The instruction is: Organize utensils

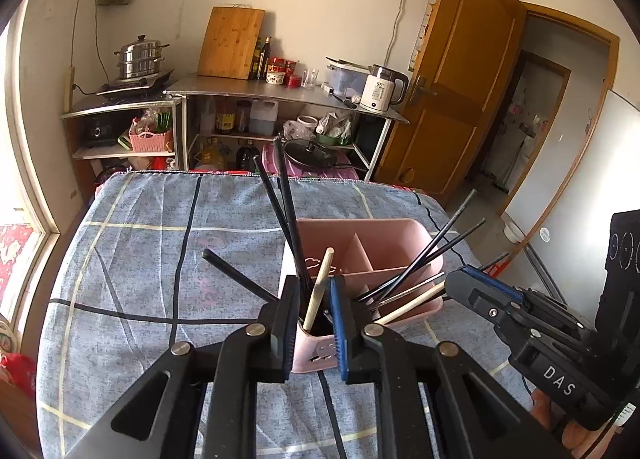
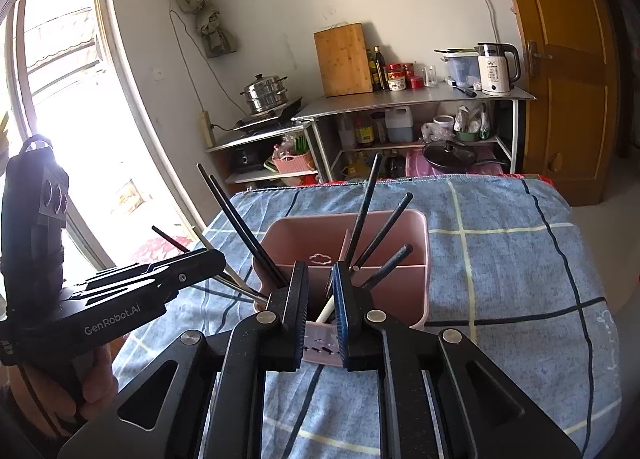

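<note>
A pink divided utensil holder [image 1: 380, 237] [image 2: 404, 219] stands on the blue checked tablecloth. Several black chopsticks [image 1: 286, 195] [image 2: 366, 207] and pale wooden ones [image 1: 320, 287] [image 2: 326, 309] lean out of its near compartment. My left gripper [image 1: 314, 291] is open with its fingers either side of the chopsticks, just above the holder's near end. My right gripper [image 2: 320, 279] is open over the same near end, a pale chopstick between its fingers. Each gripper shows from the side in the other view: the right one [image 1: 480, 291], the left one [image 2: 192, 267].
The cloth-covered table [image 1: 140, 259] [image 2: 520, 259] extends around the holder. Behind it stand metal shelves [image 1: 280, 95] with a cutting board, bottles, a kettle [image 1: 382, 89] and a steamer pot. A wooden door [image 1: 460, 79] is at the right, a bright window [image 2: 72, 99] at the left.
</note>
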### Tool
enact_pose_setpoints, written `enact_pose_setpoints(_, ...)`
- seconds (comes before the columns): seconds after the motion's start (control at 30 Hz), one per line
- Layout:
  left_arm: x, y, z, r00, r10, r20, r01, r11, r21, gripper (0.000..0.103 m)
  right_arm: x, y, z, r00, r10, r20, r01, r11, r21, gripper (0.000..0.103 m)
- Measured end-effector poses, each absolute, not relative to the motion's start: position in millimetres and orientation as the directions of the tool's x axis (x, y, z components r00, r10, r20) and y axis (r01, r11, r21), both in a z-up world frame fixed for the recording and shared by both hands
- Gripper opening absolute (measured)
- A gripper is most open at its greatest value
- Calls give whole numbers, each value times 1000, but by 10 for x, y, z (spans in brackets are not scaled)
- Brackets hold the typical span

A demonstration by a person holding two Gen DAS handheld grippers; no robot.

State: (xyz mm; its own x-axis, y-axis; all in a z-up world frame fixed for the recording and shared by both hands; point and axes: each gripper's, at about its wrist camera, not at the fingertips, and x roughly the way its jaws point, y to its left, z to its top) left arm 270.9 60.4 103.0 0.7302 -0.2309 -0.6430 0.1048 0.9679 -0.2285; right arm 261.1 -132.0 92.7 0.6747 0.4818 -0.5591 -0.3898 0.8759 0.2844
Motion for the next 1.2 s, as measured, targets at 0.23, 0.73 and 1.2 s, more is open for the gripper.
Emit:
enact_pose_setpoints(0.23, 2443, 607, 1159, 764, -214, -609, 107, 972, -208, 19, 2421, -1391, 1038, 694, 481, -536, -408, 876, 257, 13)
enact_pose_setpoints(0.73, 1485, 440, 1158, 810, -192, -554, 120, 979, -164, 28, 1651, -1659, 1051, 733, 453, -508, -401, 890, 216, 24)
enact_pose_setpoints(1.2, 781, 226, 811, 805, -155, -572, 106, 987, -118, 28, 952, -1719, 830, 748, 421, -513, -397, 903, 162, 28)
